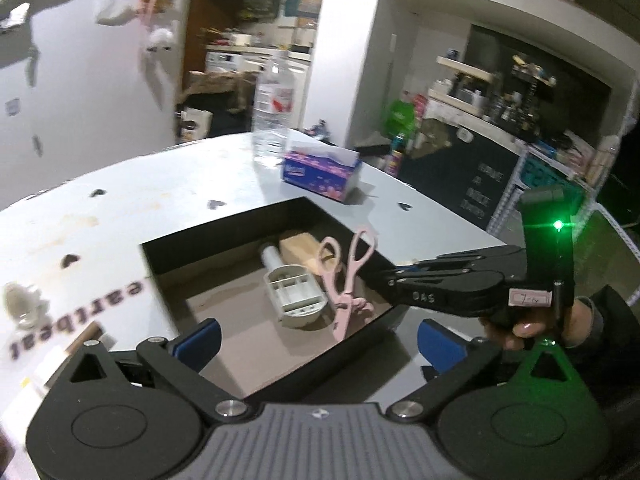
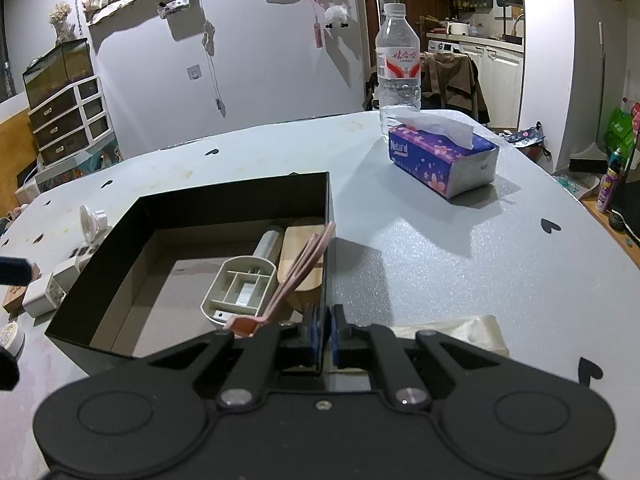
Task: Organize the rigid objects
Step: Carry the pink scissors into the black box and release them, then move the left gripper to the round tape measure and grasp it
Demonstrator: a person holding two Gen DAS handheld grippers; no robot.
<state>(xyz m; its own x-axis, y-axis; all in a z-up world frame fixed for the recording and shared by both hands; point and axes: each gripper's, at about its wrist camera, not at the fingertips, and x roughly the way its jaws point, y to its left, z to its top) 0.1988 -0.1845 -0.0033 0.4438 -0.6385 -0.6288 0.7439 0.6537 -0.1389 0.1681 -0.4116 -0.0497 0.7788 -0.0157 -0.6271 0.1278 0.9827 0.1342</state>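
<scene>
Blue-padded fingers of the left gripper [image 1: 320, 340] stand wide apart just short of the black cardboard box [image 1: 224, 232], while the right gripper [image 2: 325, 334] is pinched on the box's near wall. Inside, ahead of both tools, lie pink plastic scissors [image 1: 347, 280], a grey divided plastic holder [image 2: 240, 286], a clear tube and a wooden block. Several small white pieces [image 2: 42, 292] left of the box seemingly remain to be sorted
</scene>
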